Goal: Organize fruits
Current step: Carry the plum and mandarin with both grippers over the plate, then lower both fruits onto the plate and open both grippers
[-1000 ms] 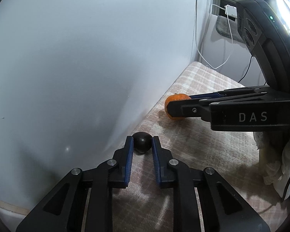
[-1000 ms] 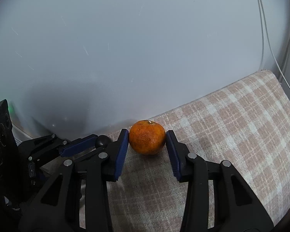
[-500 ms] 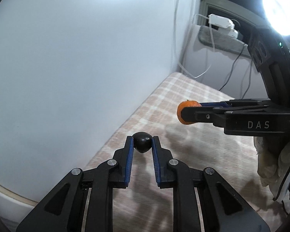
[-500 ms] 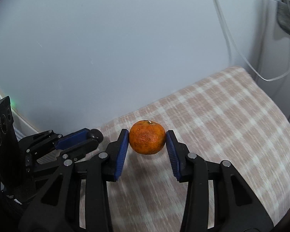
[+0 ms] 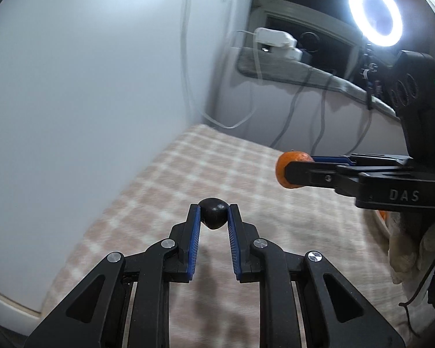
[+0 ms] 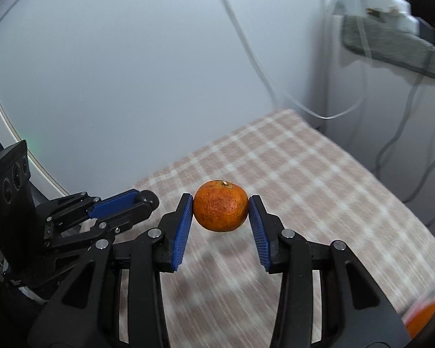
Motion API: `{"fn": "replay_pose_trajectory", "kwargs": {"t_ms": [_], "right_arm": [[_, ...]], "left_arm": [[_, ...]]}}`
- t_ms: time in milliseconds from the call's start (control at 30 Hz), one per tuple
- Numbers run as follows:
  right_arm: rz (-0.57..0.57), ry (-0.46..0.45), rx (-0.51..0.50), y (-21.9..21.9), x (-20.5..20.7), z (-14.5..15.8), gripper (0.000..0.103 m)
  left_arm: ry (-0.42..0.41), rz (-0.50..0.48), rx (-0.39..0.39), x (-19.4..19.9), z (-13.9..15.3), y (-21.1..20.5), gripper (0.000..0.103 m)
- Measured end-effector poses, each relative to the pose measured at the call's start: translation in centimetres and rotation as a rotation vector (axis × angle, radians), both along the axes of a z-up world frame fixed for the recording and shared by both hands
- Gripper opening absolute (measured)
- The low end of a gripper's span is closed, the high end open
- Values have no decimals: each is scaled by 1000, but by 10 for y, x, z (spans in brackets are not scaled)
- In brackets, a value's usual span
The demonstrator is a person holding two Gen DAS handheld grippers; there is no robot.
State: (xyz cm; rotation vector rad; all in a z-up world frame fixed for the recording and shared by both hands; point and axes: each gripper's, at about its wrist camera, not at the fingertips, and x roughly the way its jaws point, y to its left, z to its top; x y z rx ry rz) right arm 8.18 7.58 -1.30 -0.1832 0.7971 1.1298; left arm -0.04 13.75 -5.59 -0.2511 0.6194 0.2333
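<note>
My left gripper (image 5: 214,214) is shut on a small dark round fruit (image 5: 214,213), held above the checked cloth (image 5: 206,168). The right gripper (image 6: 221,213) is shut on an orange mandarin (image 6: 221,206), its blue pads pressing both sides, also lifted clear of the cloth. In the left wrist view the mandarin (image 5: 287,171) and the right gripper (image 5: 290,169) show at the right. From the right wrist view the left gripper (image 6: 143,200) with the dark fruit (image 6: 148,198) sits at the left.
A white wall (image 5: 87,72) runs along the cloth's left side. Cables (image 5: 240,121), a white adapter (image 5: 275,40) on a grey ledge and a ring light (image 5: 375,17) stand behind. An orange thing in a rimmed container (image 6: 423,316) shows at the bottom right. A gloved hand (image 5: 406,249) holds the right gripper.
Both grippers have risen off the cloth with their fruits and swung away from the wall, so more of the ledge, cables and ring light is in view.
</note>
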Motion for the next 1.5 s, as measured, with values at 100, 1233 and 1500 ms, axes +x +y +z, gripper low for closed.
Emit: {"fn": "replay_pose_trajectory", "kwargs": {"t_ms": [100,1233,1500], "right_arm": [[-50,-13,7,-30,4,3,41],[-562,34,-65,-291,97,-24,41],[-564,106,-53,-300,114,-42,41]], "left_arm": [[-6,-50,-10,10,1,-16,17],[-47,-628,-61,145,36,-210,17],[-11,-705,-92,175,29,-242,17]]}}
